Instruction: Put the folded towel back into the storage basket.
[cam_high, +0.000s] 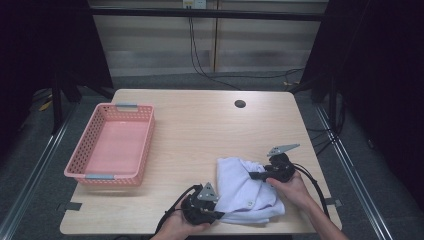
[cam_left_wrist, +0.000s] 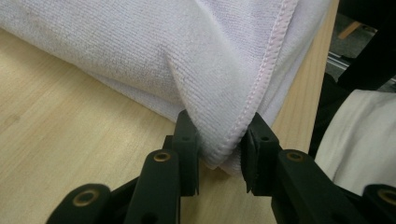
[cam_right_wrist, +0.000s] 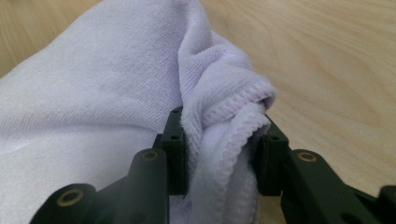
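High view: we log towel (cam_high: 245, 187) lying between both hand-held grippers, left (cam_high: 212, 215) pinching near corner, right (cam_high: 256, 175) pinching far hem.

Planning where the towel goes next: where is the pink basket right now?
In the high view, the pink basket sits at the table's left edge, well apart from the white towel.

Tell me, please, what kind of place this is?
Probably a lab or studio bench set up for recording handling tasks: a bare light wooden table with a cable hole, dark curtains on both sides, loose black cables behind, and just a pink plastic basket and a white terry towel.
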